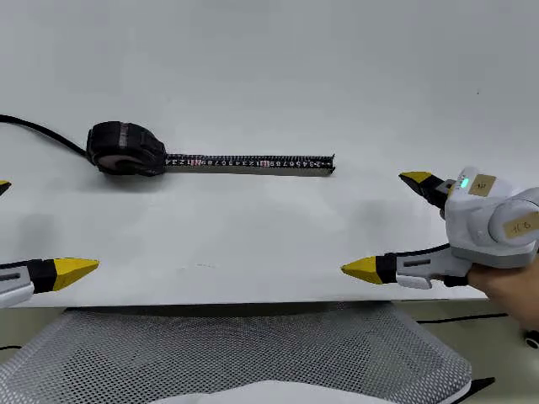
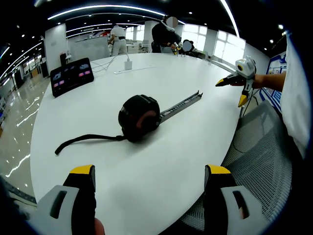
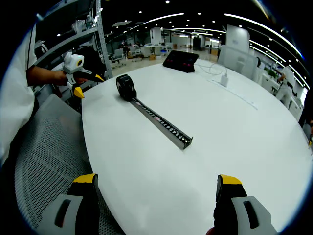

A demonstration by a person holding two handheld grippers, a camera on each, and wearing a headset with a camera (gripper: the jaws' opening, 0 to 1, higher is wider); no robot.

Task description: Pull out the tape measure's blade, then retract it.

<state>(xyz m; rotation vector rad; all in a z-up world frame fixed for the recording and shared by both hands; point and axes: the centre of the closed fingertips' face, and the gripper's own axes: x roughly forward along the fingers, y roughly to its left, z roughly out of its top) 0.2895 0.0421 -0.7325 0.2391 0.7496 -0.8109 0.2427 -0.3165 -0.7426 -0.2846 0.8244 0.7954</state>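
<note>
A black tape measure (image 1: pixel 125 149) lies on the white table (image 1: pixel 269 76), its blade (image 1: pixel 250 161) drawn out to the right and resting flat. A black strap (image 1: pixel 38 130) trails off to its left. In the left gripper view the tape measure (image 2: pixel 139 117) sits ahead of the open left gripper (image 2: pixel 149 172), well apart from it. In the right gripper view the blade's hooked end (image 3: pixel 184 142) lies ahead of the open right gripper (image 3: pixel 155 179). My right gripper (image 1: pixel 386 223) hovers near the table's front right; a yellow fingertip (image 1: pixel 72 270) of the left one shows at front left.
A grey mesh chair (image 1: pixel 253 349) sits against the table's front edge. A dark tablet (image 2: pixel 72 75) and a white charger with cable (image 2: pixel 128 66) lie on the far side. People stand in the background.
</note>
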